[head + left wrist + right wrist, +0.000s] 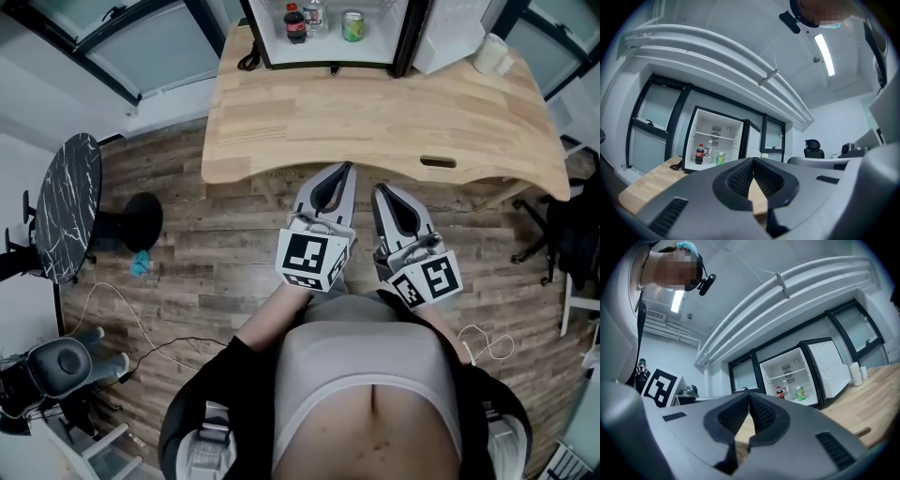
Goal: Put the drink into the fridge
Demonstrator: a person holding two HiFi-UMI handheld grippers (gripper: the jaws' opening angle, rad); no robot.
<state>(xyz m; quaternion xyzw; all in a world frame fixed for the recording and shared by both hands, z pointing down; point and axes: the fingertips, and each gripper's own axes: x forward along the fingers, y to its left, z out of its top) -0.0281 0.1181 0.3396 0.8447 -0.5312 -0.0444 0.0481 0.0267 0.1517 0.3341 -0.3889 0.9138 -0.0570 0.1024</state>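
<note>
Left gripper and right gripper both clenched, empty, mid-frame. Cola bottle and green can already inside the open mini fridge, top centre. Door next, I'd say: push it squarely.

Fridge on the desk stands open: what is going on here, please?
A person holds the left tongs and the right tongs side by side, both shut and empty, short of the wooden desk. On it the fridge stands open, with a cola bottle, a small bottle and a green can already inside.
</note>
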